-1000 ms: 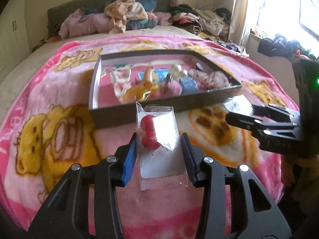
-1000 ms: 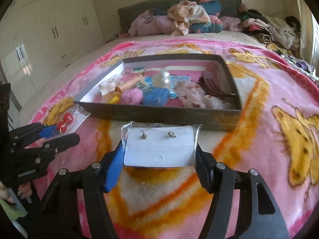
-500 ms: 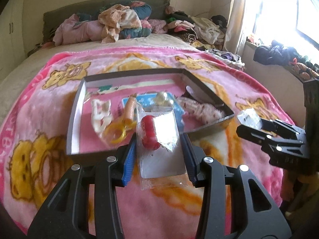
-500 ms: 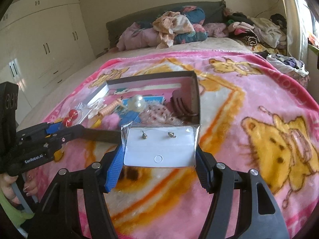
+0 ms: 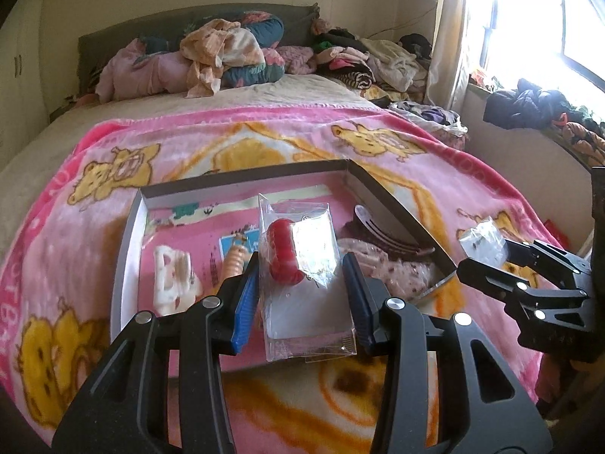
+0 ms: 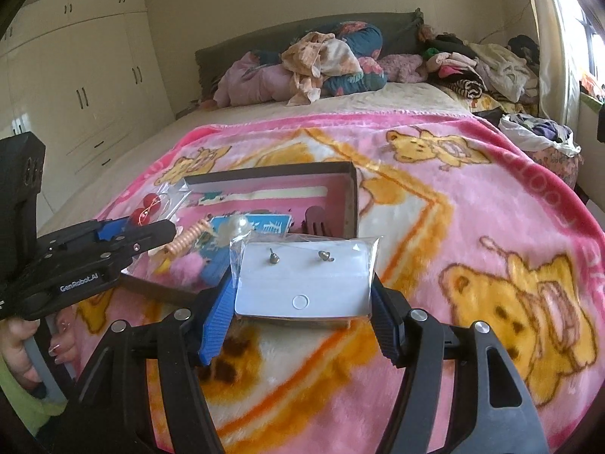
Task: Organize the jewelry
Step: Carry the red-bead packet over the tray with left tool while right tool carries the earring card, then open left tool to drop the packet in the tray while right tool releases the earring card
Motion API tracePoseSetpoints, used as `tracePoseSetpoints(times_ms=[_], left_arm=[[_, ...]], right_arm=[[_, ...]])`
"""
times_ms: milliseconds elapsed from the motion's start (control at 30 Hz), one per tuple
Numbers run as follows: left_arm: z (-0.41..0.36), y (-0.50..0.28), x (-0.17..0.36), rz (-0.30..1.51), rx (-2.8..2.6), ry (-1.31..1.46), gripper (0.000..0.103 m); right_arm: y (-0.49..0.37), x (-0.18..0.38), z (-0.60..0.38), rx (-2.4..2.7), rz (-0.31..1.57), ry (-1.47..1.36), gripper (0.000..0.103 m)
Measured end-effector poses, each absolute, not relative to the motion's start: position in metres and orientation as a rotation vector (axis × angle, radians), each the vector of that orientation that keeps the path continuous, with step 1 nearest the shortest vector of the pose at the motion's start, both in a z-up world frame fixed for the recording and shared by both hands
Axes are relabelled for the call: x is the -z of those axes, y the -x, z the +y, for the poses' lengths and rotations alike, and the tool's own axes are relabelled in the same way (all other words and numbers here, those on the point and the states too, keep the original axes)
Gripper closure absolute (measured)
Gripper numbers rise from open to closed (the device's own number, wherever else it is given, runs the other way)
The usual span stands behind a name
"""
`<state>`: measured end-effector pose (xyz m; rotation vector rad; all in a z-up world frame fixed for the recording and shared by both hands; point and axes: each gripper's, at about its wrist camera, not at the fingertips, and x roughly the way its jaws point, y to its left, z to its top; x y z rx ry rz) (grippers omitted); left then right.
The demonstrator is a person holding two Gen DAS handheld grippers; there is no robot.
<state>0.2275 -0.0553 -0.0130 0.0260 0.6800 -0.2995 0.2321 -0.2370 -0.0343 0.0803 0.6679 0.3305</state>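
Jaws: left gripper clamps red-bead packet; right gripper apparently clamps stud card.

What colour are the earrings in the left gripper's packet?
Red earrings, clearest in the left wrist view.

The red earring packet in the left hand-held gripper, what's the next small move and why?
Probably lower it into the box and let go. The left hand-held gripper grips the red earring packet above the box's pink floor, beside the white clip.

I see daylight blowing out the window at right, fisheye bending the edges, and the near blanket blurred
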Motion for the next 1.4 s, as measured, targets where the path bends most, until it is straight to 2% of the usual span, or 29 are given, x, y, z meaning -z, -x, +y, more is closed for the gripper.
tracePoseSetpoints(times_ms=[1400], left_arm=[[-0.047,-0.295,0.051,0.790,0.226,-0.015,0.069]], right_arm=[[-0.304,0.063,-0.202,-0.366,0.741,-0.016,0.040]])
